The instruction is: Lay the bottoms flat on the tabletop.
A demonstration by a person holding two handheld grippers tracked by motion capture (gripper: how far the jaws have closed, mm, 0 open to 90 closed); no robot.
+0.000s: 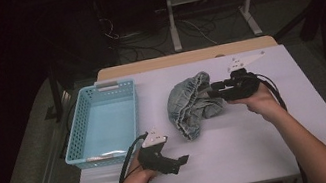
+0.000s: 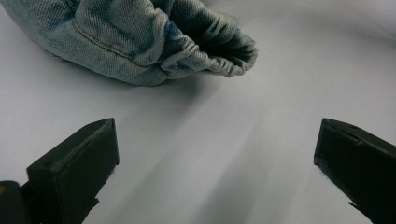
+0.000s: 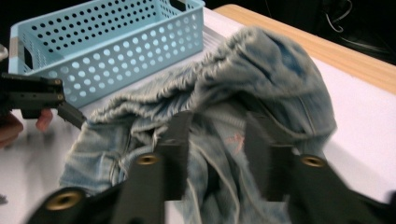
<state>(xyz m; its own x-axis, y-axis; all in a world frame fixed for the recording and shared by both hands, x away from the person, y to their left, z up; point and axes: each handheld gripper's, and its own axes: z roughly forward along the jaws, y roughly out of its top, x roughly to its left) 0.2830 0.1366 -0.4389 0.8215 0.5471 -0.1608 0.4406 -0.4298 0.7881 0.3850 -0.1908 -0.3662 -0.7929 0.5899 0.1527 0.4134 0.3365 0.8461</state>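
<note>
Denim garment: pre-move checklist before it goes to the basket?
1. Right gripper on the denim garment: cannot tell. Its jaws stand apart with fabric between them, but the blur hides whether the pads press.
2. Left gripper free: ok, jaws wide open over bare table, nothing between them.
3. Left gripper clear of the garment: ok, the denim lies ahead of it, apart.
4. Blue basket ready: ok, upright at the table's left side, no cloth inside.
5. Garment compact enough to lift: not ok, it lies bunched and loose, and folds may trail.
</note>
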